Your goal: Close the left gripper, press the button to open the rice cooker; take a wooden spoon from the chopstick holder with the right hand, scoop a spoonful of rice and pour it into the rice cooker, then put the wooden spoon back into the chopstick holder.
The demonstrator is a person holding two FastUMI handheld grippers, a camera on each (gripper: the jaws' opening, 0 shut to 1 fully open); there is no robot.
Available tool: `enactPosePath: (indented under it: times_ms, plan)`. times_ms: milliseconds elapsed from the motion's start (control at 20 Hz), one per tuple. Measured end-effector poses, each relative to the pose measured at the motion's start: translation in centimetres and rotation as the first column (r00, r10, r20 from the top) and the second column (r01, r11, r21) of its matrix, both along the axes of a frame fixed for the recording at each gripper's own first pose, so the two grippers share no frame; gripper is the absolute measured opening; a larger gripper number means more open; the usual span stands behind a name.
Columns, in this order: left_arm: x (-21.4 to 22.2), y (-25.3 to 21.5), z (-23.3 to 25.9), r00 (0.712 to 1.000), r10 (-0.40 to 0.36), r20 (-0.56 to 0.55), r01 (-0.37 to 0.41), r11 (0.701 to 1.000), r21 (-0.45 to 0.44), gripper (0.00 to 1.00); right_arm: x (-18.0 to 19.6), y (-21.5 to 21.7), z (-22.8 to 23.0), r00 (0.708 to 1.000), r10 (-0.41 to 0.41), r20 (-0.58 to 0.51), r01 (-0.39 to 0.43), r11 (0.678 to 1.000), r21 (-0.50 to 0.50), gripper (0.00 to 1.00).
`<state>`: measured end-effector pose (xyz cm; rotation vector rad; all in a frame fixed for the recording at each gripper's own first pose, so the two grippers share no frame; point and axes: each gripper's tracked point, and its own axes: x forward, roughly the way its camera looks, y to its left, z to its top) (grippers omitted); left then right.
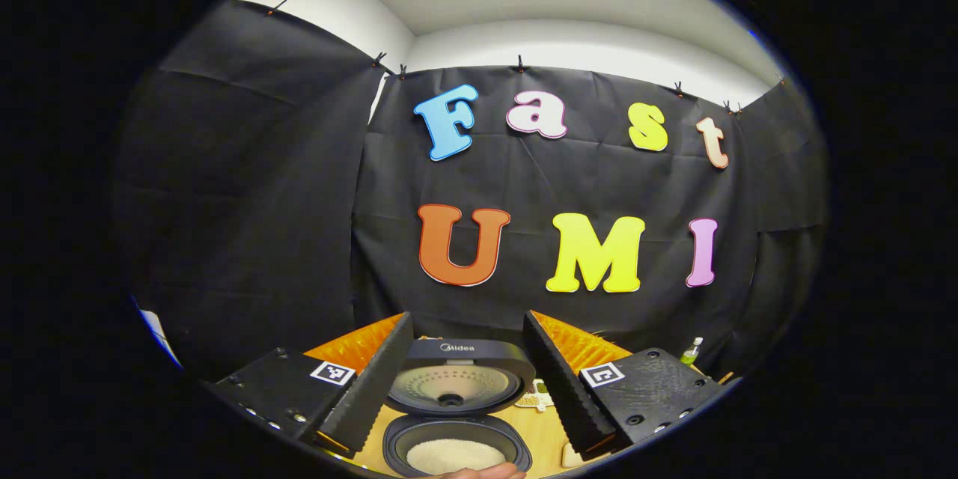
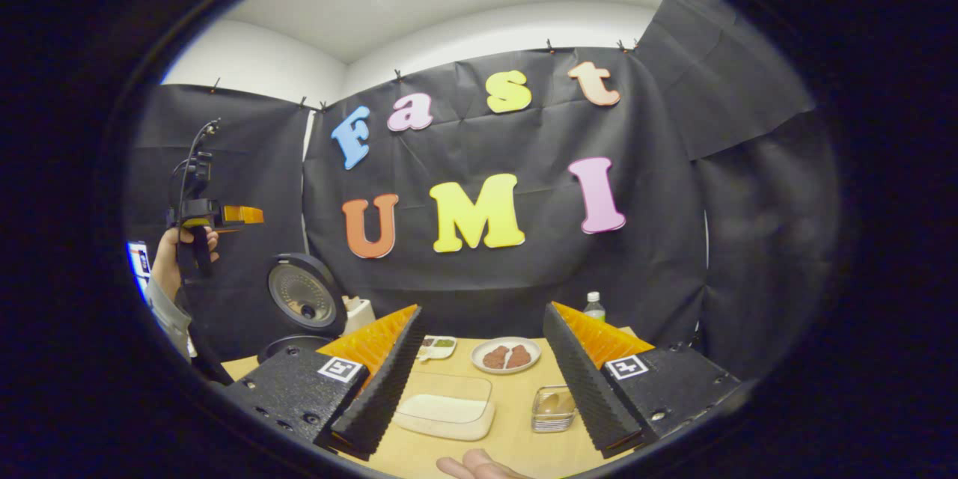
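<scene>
The right gripper (image 2: 479,382) hangs open and empty above a clear tray of rice (image 2: 447,412) at 6 o'clock, a small square holder (image 2: 554,408) at 5 o'clock, possibly the chopstick holder with the spoon. To grip well, approach the handle squarely from above. The left gripper (image 1: 464,382) is spread too, over the rice cooker (image 1: 456,419), lid (image 1: 458,385) up, rice already in the pot. A plate (image 2: 506,356) of dark food sits at 12.
</scene>
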<state>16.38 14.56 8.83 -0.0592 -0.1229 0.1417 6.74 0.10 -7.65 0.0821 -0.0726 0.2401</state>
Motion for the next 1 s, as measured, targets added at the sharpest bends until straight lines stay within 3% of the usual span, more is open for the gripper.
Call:
enactPosePath:
  times_ms: [250, 500, 850, 900, 1000]
  plan:
    - [6.3, 1.0, -0.8, 0.998, 0.015, -0.058, -0.017, 0.999, -0.038, 0.94, 0.4, -3.6, 0.5, 0.998, -0.068, 0.012, 0.067, 0.997, 0.038, 1.0]
    - [11.0, 4.3, -4.3, 0.981, 0.118, -0.151, -0.121, 0.993, -0.012, 0.94, -0.3, -5.1, 0.9, 0.995, -0.07, 0.066, 0.063, 0.993, 0.097, 1.0]
    - [13.1, 4.3, -9.5, 0.947, 0.104, -0.304, -0.114, 0.993, -0.015, 0.94, 0.0, -5.3, -0.1, 0.997, -0.053, 0.048, 0.047, 0.993, 0.108, 1.0]
    - [13.1, 4.2, -8.9, 0.953, 0.102, -0.286, -0.119, 0.992, -0.042, 1.0, -0.1, -5.3, -0.1, 0.997, -0.052, 0.048, 0.046, 0.993, 0.105, 1.0]
    - [12.4, 4.4, -9.3, 0.952, 0.099, -0.291, -0.12, 0.991, -0.054, 0.99, 0.2, -5.7, -0.4, 0.997, -0.06, 0.043, 0.056, 0.994, 0.093, 1.0]
